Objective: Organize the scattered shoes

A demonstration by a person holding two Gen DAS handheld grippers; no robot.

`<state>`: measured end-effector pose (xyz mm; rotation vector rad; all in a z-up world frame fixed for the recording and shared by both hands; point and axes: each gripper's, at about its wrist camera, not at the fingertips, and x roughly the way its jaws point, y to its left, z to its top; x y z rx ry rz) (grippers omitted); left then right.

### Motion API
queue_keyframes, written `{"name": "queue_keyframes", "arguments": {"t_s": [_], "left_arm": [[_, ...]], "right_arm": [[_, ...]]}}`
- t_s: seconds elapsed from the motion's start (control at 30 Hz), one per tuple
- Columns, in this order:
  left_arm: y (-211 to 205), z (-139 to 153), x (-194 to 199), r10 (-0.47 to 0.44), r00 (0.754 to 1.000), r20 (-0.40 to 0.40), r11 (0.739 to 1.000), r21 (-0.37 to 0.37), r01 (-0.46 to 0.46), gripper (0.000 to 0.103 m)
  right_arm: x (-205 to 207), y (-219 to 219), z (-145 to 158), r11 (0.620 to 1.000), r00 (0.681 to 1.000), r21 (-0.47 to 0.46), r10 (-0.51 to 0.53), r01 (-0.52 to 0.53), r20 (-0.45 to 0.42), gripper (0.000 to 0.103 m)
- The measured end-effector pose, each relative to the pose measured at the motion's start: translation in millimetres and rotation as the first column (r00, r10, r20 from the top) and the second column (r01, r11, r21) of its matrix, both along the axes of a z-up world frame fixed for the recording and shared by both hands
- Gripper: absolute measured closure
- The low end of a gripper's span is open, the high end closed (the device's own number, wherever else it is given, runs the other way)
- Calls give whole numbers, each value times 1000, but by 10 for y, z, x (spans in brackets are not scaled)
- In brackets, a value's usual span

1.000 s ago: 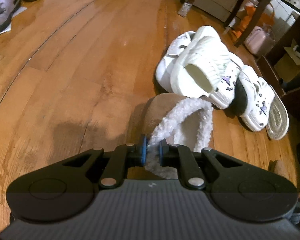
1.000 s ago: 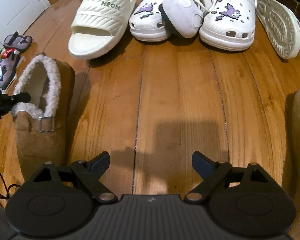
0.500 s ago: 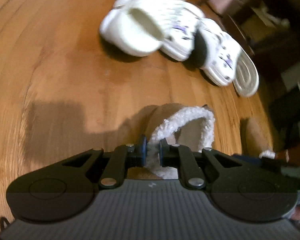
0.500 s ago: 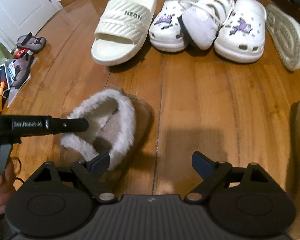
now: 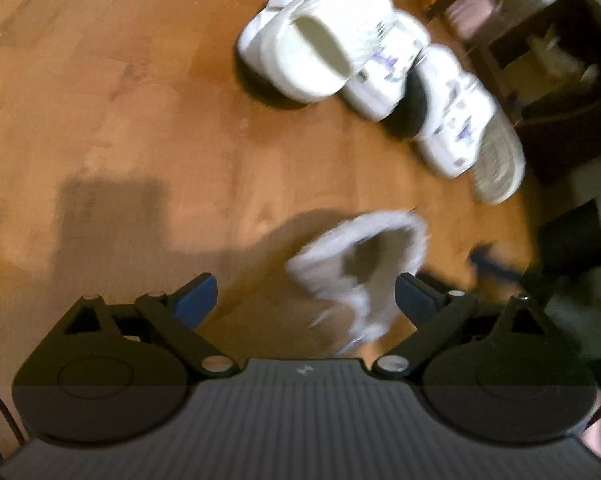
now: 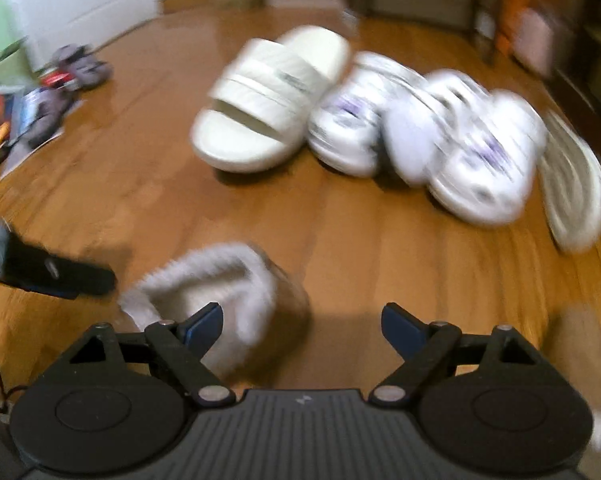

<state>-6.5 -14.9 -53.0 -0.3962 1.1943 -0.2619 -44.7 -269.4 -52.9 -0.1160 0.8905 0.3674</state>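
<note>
A brown slipper with white fleece lining [image 5: 364, 276] lies on the wood floor, free, just ahead of my open left gripper [image 5: 305, 300]. It also shows in the right wrist view [image 6: 236, 300], in front of my open, empty right gripper [image 6: 302, 320]. My left gripper's finger [image 6: 56, 274] shows at the left, just clear of the slipper's heel. Beyond lie a cream slide [image 6: 268, 96], two white clogs with purple charms [image 6: 352, 120] [image 6: 484, 160], a white sneaker [image 6: 412, 140] and an upturned sole [image 6: 572, 196]. Both views are blurred.
Small grey shoes [image 6: 80, 66] and papers [image 6: 28, 120] lie at the far left by a white door. Table legs, a pink bag [image 5: 472, 12] and dark shelving [image 5: 552, 80] stand at the right. Another brown slipper edge [image 6: 584, 328] is at the right.
My left gripper has opened and let go of the fleece slipper, which now lies on the floor. Both cameras have moved; the right gripper stays open.
</note>
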Motion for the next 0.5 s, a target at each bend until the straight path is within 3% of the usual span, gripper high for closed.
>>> {"name": "queue_keyframes", "arguments": {"t_s": [0.03, 0.1, 0.2, 0.27, 0.33, 0.37, 0.43, 0.5], "left_arm": [[25, -7, -29, -4, 1000, 3, 1000, 9, 4, 6], [61, -22, -69, -11, 1000, 7, 1000, 24, 10, 6], [234, -103, -82, 40, 999, -22, 999, 4, -40, 6], [304, -110, -80, 59, 998, -22, 998, 1, -59, 6], [344, -104, -77, 68, 998, -17, 998, -5, -68, 6], [354, -107, -78, 71, 997, -17, 997, -10, -71, 6], [359, -124, -84, 72, 997, -27, 997, -13, -72, 6], [334, -154, -79, 68, 997, -39, 998, -2, -68, 6]], "right_arm": [[37, 46, -26, 1000, 1000, -15, 22, -22, 9, 16], [185, 219, -156, 987, 998, -151, 56, -49, 42, 18], [291, 381, -244, 963, 993, -259, 93, -72, 69, 26], [321, 418, -282, 966, 991, -236, 124, -109, 46, 32], [336, 437, -331, 966, 990, -222, 142, -135, 17, 67], [335, 432, -359, 968, 990, -212, 138, -136, -6, 77], [345, 342, -357, 984, 998, -168, 64, -67, -18, 81], [370, 36, -332, 995, 990, -14, -97, 96, -105, 80]]}}
